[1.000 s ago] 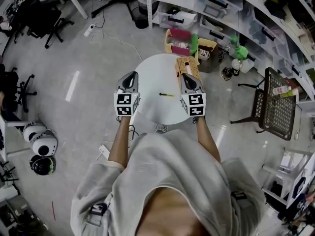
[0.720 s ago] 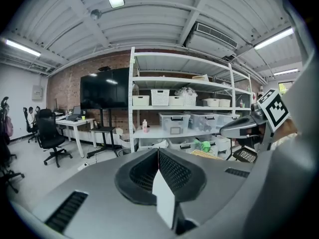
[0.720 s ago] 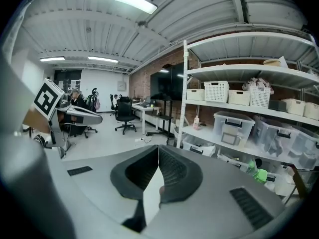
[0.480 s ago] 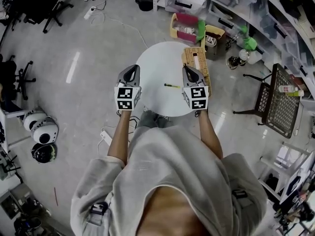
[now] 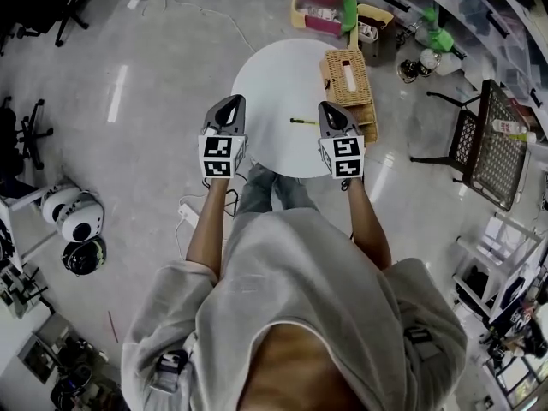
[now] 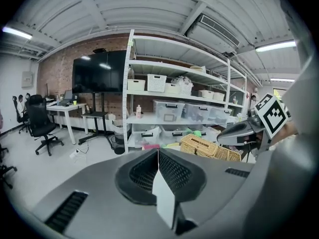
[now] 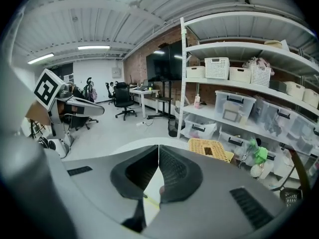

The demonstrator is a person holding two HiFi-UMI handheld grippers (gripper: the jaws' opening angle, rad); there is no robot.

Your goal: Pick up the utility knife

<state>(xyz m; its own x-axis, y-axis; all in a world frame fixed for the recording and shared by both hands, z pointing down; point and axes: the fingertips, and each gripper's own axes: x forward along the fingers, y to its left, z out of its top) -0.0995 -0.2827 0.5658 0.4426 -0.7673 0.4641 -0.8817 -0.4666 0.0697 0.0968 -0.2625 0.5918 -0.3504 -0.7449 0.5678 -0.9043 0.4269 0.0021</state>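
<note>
While left gripper [image 5: 233, 101] and right gripper [image 5: 328, 106] hover closed and empty, the utility knife [image 5: 301, 122] lies on the tabletop [image 5: 265, 75] at the latter's 9 o'clock. Slim, stiff, probably light: best pinched across its middle.

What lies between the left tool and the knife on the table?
Nothing but bare white table lies between the left tool and the knife; the head view shows this.
</note>
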